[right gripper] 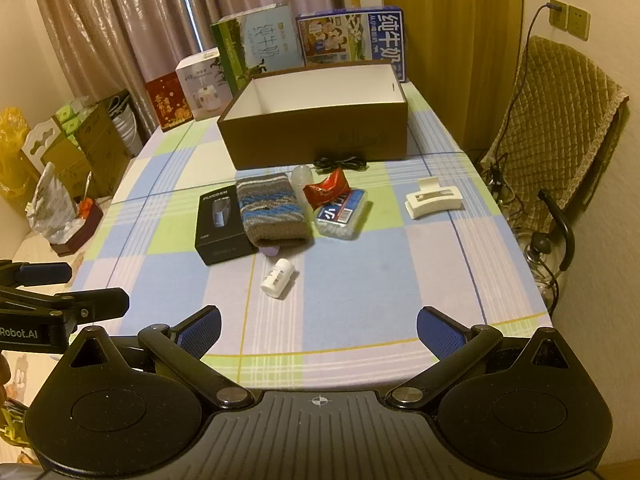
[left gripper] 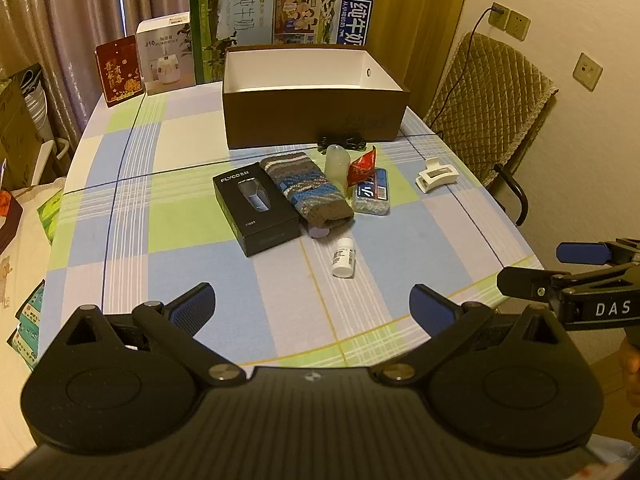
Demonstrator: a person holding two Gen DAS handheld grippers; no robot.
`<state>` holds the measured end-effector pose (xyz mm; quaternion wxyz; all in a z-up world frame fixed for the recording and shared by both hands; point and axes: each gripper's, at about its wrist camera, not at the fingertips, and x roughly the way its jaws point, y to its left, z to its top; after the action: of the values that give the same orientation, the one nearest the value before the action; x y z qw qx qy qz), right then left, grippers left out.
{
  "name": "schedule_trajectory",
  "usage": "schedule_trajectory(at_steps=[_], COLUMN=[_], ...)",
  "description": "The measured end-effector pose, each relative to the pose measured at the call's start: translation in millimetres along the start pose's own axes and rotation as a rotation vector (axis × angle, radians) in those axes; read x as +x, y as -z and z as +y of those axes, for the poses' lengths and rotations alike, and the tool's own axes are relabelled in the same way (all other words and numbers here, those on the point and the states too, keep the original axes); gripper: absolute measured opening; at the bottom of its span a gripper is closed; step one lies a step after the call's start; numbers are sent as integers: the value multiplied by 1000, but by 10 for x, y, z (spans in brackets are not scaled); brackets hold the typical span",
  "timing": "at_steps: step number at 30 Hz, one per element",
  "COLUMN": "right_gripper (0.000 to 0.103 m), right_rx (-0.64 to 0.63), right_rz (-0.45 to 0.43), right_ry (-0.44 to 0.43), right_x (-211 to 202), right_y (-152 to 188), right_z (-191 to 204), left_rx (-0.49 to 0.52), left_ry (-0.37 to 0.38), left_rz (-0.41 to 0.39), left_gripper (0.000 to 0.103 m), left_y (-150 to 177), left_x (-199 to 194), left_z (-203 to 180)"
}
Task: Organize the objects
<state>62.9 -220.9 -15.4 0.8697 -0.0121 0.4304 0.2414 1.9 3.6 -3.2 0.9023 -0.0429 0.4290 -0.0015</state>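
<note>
Checked tablecloth (left gripper: 192, 236) covered the table, milk cartons (left gripper: 232, 26) stood along the far edge before curtains (left gripper: 60, 12), padded chair (right gripper: 560, 128) sat right, cardboard boxes (right gripper: 92, 148) left.

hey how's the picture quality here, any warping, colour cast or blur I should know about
Left wrist view: strong fisheye bending of the table edges, warm yellow cast, dark corner vignette; the left claw and clutter stay sharp. Right wrist view: same bending and cast; the box is crisp, no glare.

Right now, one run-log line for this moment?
phase: pre-grasp | left gripper: open | right gripper: open | brown box: empty | white bottle: nearest
</note>
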Motion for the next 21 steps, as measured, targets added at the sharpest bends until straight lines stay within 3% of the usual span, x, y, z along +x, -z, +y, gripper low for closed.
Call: schedule_trajectory(at_steps=[21], right_gripper=[101], right_rx=[-4], right_rz=[2], right_ry=[-1], right_x=[5], right_y=[-11], right_z=[-33], left_rx=[-17], left_ry=[-14], left_rz=[1], left_gripper=[102], left_y=[-1], left_x=[16], left_z=[12])
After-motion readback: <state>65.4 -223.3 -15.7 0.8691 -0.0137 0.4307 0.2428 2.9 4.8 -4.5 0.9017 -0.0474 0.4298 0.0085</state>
